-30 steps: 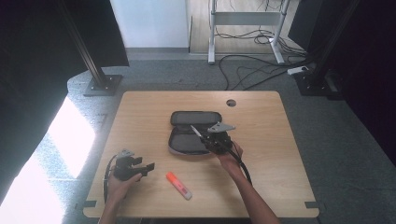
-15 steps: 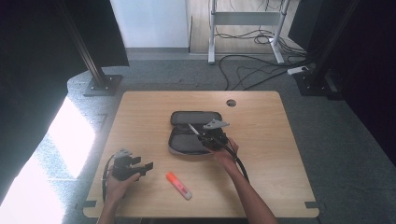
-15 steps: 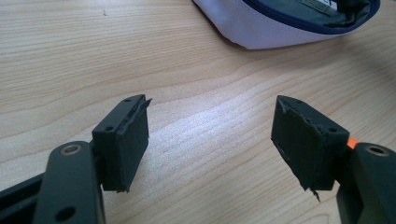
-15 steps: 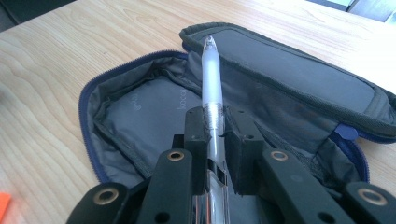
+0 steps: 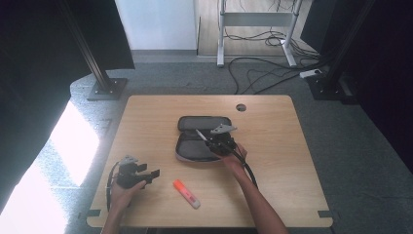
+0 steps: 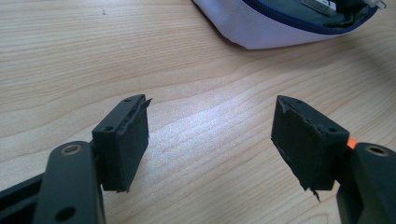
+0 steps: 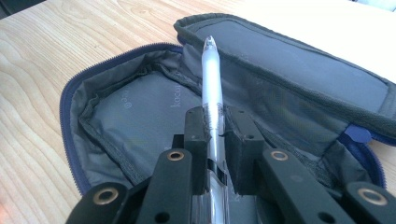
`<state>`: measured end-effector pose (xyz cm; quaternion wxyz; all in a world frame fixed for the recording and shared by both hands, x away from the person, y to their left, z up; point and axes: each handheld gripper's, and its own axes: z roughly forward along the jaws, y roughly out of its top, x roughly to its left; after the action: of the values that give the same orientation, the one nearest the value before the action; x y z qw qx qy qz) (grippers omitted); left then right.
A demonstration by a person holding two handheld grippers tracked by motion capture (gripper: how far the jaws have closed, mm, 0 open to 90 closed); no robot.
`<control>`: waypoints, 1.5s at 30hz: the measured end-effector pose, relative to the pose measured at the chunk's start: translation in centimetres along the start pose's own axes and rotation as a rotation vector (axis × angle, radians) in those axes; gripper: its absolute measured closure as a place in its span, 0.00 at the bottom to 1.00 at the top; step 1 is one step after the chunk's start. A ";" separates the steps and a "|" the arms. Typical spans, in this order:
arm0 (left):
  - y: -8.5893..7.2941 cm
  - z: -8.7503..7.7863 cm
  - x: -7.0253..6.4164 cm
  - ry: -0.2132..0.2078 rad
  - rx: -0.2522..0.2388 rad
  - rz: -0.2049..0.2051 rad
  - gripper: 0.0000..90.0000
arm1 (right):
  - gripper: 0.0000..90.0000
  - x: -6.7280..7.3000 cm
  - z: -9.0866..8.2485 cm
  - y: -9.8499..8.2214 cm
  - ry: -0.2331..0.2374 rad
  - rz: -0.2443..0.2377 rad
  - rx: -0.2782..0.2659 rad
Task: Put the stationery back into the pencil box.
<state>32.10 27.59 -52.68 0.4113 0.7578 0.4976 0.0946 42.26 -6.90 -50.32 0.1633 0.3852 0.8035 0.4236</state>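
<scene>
From above, the right gripper (image 5: 208, 138) hovered over the open pencil case (image 5: 197, 141) at mid-desk (image 5: 272, 161), a pen (image 5: 200, 135) clamped in it; the left gripper (image 5: 152, 173) rested near the desk's front left corner, an orange highlighter (image 5: 186, 193) beside it. Left gripper view: its jaws gaped wide, empty, above bare wood. Right gripper view: pads (image 7: 196, 135) pinched the clear pen (image 7: 211, 88) above the case's grey lining (image 7: 135, 116).

The pen's (image 7: 212, 102) lower end is hidden behind the right gripper's (image 7: 215, 140) jaws, and its tip is too small to make out. The pencil case (image 6: 280, 23) runs off the top edge of the left gripper view (its inside barely glimpsed), where one jaw covers nearly all of the orange marker (image 6: 351, 143).
</scene>
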 end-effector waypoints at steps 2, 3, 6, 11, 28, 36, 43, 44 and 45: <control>0.0 -0.1 0.0 0.000 0.000 -0.001 0.31 | 0.87 0.0 0.2 0.1 0.003 0.000 0.002; 0.0 -0.1 0.0 0.000 -0.001 -0.001 0.31 | 0.87 0.0 0.3 0.1 0.002 -0.001 0.004; 0.0 -0.2 0.1 0.000 -0.003 -0.003 0.31 | 0.87 0.0 0.6 0.3 0.004 -0.008 0.007; 0.0 -0.2 0.1 0.001 -0.005 -0.004 0.31 | 0.87 0.0 1.1 0.4 0.005 -0.013 0.016; 0.0 -0.2 0.2 0.000 -0.005 -0.004 0.31 | 0.86 0.1 2.1 0.1 -0.005 -0.027 0.047; 0.0 -0.3 0.2 -0.001 -0.006 -0.006 0.31 | 0.86 0.3 2.4 -0.1 -0.021 -0.043 0.070; 0.0 -0.3 0.3 0.000 -0.006 -0.007 0.31 | 0.86 0.4 2.7 -0.3 -0.026 -0.059 0.087; 0.0 -0.3 0.3 0.000 -0.005 -0.007 0.31 | 0.86 0.4 2.7 -0.3 -0.026 -0.060 0.088; 0.0 -0.3 0.3 0.000 -0.005 -0.007 0.31 | 0.86 0.4 2.7 -0.3 -0.028 -0.057 0.091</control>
<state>32.07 27.94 -52.58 0.4138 0.7550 0.4998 0.0944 43.47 -5.20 -52.15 0.1688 0.3748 0.8302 0.3766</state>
